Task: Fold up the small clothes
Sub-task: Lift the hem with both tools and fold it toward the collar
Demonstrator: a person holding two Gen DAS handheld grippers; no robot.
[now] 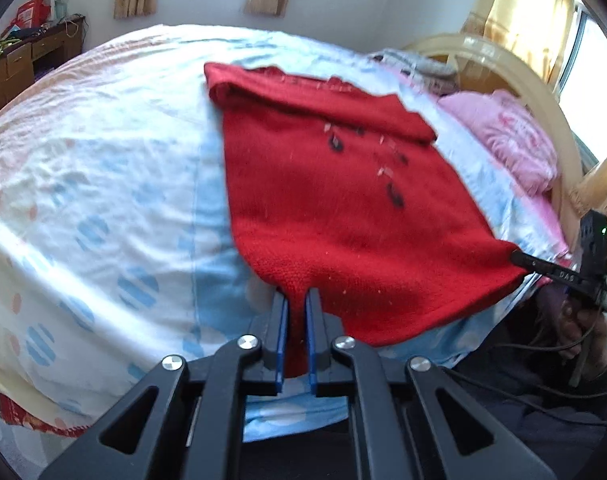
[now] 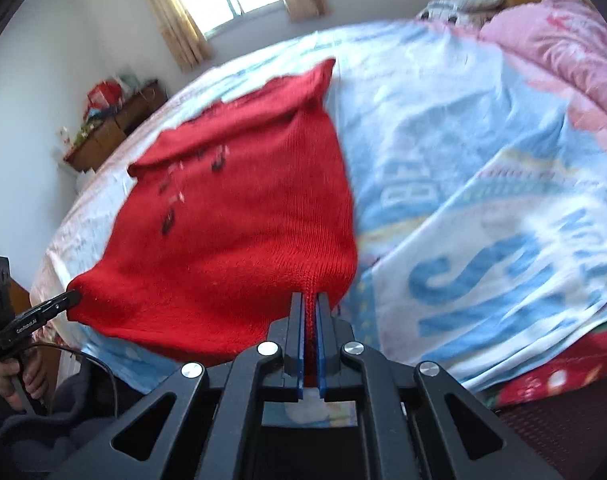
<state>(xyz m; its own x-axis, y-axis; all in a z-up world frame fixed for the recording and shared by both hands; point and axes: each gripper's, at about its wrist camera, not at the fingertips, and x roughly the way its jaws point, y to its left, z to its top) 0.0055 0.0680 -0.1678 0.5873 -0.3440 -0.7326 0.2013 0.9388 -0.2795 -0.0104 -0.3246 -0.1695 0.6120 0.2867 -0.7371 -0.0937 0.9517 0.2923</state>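
A red knitted sweater (image 1: 335,184) with small dark marks on its front lies on the bed, its near hem lifted. My left gripper (image 1: 296,300) is shut on the hem's left corner, with red knit pinched between its blue pads. My right gripper (image 2: 310,302) is shut on the hem's right corner in the same way. The left wrist view shows the right gripper (image 1: 519,258) at the sweater's far right corner. In the right wrist view the left gripper (image 2: 73,296) grips the sweater (image 2: 239,216) at its left corner. The sleeves are folded in near the collar.
The bed (image 1: 103,160) carries a pale sheet with blue and pink dots. A pink pillow (image 1: 503,132) lies by the curved wooden headboard (image 1: 543,92). A wooden desk (image 1: 23,60) with clutter stands at the far wall. A person's hand (image 2: 11,376) holds the left gripper's handle.
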